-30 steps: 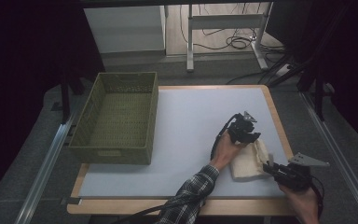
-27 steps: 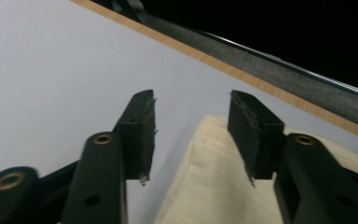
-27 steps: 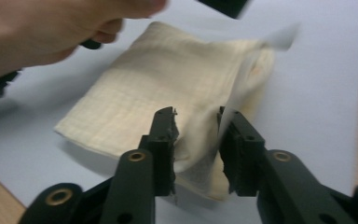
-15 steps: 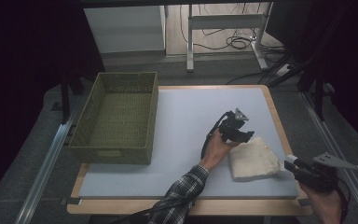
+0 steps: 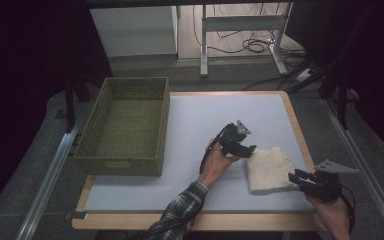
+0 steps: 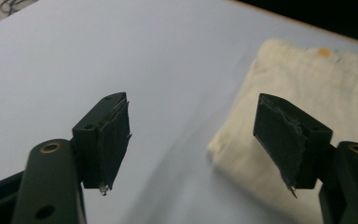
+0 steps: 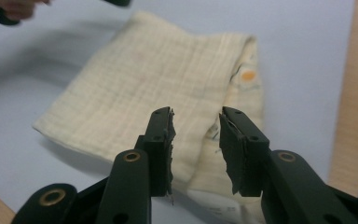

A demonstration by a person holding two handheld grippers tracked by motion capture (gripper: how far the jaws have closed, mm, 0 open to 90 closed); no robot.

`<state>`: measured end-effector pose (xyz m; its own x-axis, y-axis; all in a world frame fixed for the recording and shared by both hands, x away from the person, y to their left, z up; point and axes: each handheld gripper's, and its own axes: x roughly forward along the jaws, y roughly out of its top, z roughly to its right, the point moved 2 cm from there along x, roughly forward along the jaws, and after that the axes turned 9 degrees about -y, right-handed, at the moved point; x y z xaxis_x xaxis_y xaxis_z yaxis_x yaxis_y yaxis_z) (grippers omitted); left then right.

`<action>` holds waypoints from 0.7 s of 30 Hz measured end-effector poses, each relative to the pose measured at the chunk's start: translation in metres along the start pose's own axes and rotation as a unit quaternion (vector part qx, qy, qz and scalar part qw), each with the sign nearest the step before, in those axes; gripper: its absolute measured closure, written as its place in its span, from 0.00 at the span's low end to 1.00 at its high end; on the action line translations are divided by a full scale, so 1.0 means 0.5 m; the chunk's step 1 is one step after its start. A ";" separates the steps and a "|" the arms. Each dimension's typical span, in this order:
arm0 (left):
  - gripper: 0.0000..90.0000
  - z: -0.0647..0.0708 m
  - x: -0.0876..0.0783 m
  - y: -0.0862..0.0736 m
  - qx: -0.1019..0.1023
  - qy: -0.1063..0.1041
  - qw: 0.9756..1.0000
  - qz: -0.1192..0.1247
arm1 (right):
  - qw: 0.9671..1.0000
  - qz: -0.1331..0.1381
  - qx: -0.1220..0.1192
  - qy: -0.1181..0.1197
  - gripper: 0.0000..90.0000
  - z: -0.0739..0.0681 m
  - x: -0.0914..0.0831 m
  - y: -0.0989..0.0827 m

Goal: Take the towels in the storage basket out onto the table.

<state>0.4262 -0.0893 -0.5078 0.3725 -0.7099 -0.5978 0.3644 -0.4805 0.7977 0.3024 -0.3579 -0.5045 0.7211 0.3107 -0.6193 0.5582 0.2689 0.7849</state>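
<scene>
**Folded cloth on surface — both claws released**

Folded cream woven cloth (image 5: 269, 169) lying flat on the pale blue-grey surface (image 5: 205, 120) with wooden edging, toward the near right corner. Small orange mark visible near one folded edge in the right gripper view.

Left claw (image 5: 250, 149) held just beside the cloth's left edge, jaws spread wide and just been opening — nothing between them; bare surface in the gap, cloth behind the right-hand jaw in the left gripper view (image 6: 307, 93).

Right claw (image 5: 296, 177) at the cloth's near right edge, jaws parted narrowly, just been closing slightly, released, poised just above the cloth (image 7: 168, 79) without pinching it.

Olive-green woven rectangular basket (image 5: 125, 155) standing at the left of the surface, well apart from cloth and both claws.
</scene>
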 end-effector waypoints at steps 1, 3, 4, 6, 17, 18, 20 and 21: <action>0.29 -0.003 -0.003 -0.006 -0.004 0.002 1.000 0.001 | 1.000 -0.005 0.000 0.002 0.71 -0.002 0.009 -0.006; 0.27 -0.014 -0.013 -0.022 -0.011 0.009 1.000 -0.004 | 1.000 -0.011 -0.001 0.005 0.71 -0.006 0.018 -0.013; 0.26 -0.018 -0.018 -0.030 -0.015 0.012 1.000 -0.005 | 1.000 -0.016 -0.004 0.003 0.72 -0.009 0.022 -0.017; 0.24 -0.025 -0.027 -0.045 -0.021 0.017 1.000 -0.008 | 1.000 -0.026 -0.009 0.000 0.82 -0.014 0.028 -0.022; 0.22 -0.053 -0.094 -0.131 -0.042 0.054 0.997 -0.039 | 1.000 0.005 -0.031 -0.002 0.99 -0.026 -0.005 0.012; 0.22 -0.054 -0.102 -0.137 -0.044 0.058 0.997 -0.040 | 0.999 0.011 -0.030 -0.006 0.99 -0.022 -0.014 0.020; 0.21 -0.057 -0.117 -0.149 -0.048 0.064 0.996 -0.041 | 0.999 0.015 -0.028 -0.014 0.99 -0.012 -0.026 0.027; 0.20 -0.058 -0.124 -0.155 -0.049 0.068 0.996 -0.041 | 0.999 0.015 -0.025 -0.017 0.99 -0.005 -0.029 0.028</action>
<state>0.3999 0.0070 -0.5350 0.4487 -0.5906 -0.6708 0.4774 -0.4761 0.7385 0.2986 -0.3566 -0.4845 0.7513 0.2892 -0.5933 0.5150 0.3054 0.8010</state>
